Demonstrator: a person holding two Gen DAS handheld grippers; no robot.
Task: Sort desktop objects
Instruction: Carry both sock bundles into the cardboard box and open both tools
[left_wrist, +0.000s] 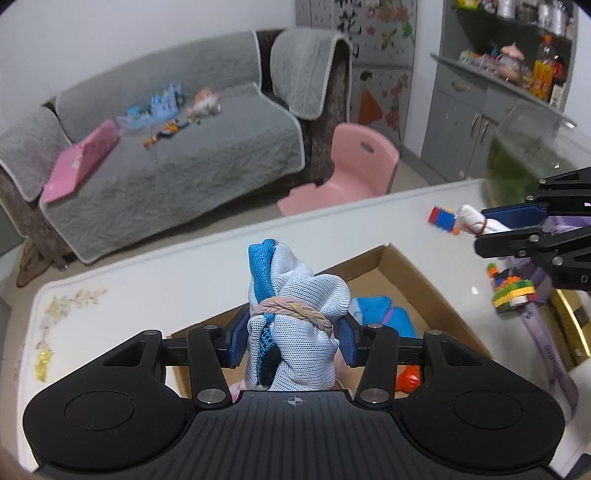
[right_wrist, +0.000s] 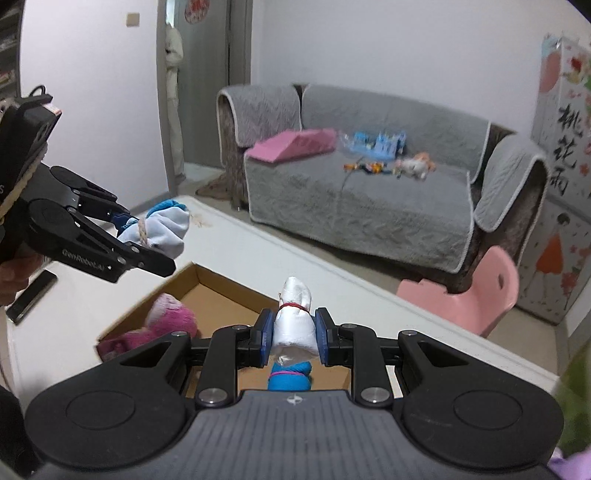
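At frame centre, the left tongs (left_wrist: 291, 338) grip a grey-blue sock bundle (left_wrist: 295, 314) and the right tongs (right_wrist: 293, 338) grip a white sock roll (right_wrist: 294, 325), both above the cardboard box (right_wrist: 221, 295). Likely next: lower and release them.

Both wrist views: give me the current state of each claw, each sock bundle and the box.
Left claw: shut on the blue-grey sock bundle, above the box.
Right claw: shut on the white sock bundle.
Cardboard box: open-topped, holding a pink bundle and a blue bundle.
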